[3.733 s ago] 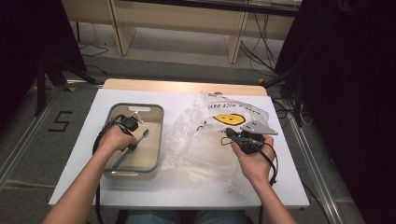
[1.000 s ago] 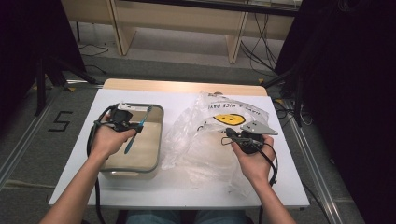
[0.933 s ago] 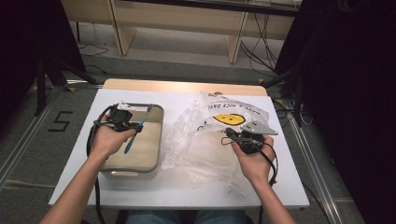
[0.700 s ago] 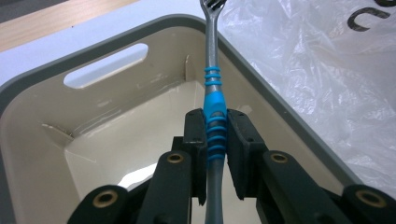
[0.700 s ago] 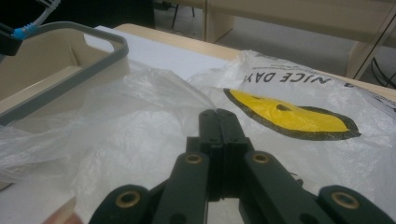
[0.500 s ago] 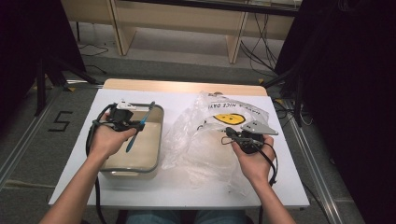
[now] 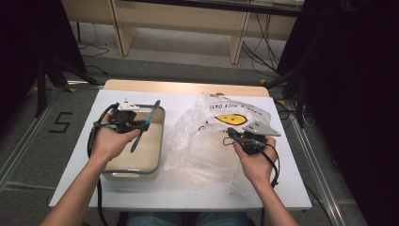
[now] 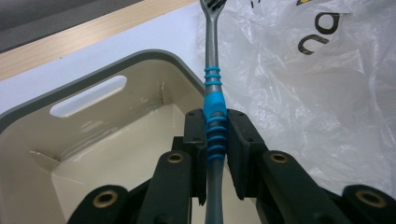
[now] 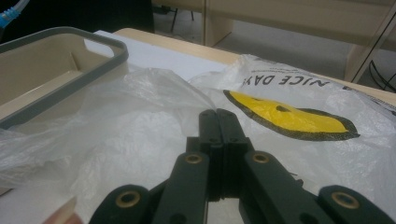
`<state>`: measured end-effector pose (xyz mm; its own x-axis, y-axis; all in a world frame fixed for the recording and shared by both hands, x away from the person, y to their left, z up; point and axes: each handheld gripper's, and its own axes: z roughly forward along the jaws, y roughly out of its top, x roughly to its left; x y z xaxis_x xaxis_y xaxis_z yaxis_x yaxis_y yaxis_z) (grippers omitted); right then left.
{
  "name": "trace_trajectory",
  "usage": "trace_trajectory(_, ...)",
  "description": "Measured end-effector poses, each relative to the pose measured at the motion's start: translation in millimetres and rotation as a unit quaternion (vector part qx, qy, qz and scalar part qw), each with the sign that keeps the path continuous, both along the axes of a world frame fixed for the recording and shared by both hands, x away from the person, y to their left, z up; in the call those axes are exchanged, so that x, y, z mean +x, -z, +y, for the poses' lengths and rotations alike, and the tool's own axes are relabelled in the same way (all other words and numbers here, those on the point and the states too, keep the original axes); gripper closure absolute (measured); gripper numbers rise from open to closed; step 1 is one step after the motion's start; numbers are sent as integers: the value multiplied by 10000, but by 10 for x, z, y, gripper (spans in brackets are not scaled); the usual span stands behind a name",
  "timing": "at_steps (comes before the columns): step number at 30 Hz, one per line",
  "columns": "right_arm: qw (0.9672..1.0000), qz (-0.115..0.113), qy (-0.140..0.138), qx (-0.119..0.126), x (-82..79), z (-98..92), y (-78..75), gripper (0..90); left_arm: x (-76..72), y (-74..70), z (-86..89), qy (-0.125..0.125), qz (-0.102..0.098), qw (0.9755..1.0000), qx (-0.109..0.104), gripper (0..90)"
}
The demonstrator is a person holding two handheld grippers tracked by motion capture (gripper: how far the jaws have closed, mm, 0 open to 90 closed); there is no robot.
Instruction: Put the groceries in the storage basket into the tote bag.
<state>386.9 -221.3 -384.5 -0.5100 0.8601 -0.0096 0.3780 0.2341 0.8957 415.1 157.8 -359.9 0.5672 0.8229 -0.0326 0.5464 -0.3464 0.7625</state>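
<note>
Left gripper view has your left claw pinching the blue-ribbed toothbrush over the beige bin, its head toward 12 o'clock, while your right claw sits pressed together on the plastic bag.

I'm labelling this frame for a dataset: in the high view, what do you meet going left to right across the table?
Left claw holding a toothbrush over the bin → plastic bag → right claw.
</note>
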Motion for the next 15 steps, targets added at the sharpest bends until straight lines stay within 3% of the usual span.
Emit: trace_trajectory(15, 10000, -5, -2, 4, 0, -1, -1, 900, -59, -42, -97, 118, -37, 9998, -132, 784)
